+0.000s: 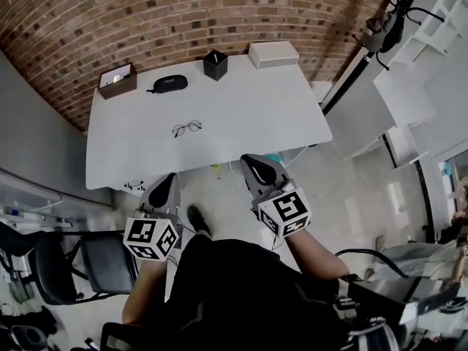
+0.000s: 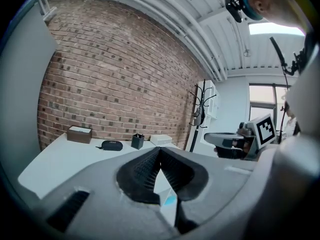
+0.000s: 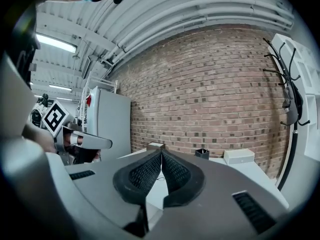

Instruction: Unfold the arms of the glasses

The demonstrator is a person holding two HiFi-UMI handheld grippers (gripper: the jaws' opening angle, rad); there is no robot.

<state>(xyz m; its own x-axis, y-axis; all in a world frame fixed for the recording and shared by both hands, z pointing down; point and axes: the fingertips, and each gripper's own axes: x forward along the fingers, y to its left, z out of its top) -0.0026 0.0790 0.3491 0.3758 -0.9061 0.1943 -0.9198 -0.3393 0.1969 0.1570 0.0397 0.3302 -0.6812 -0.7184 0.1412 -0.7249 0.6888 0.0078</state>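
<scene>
Left gripper [image 2: 160,156]: jaws pressed together, nothing between them. Right gripper [image 3: 161,159] same, closed tight and empty. Both grippers are short of near edge of white table [image 1: 248,115], side by side, not above it. Glasses [image 1: 186,128] lie on table top, left of middle, well apart from both grippers. Along far edge, by brick wall [image 1: 146,13] — brown box [image 1: 117,80], black case [image 1: 168,84], black holder [image 1: 215,65], pale box [image 1: 273,53].

Head looks down; gripper views level, apparently sharing table [image 1: 248,108].
</scene>
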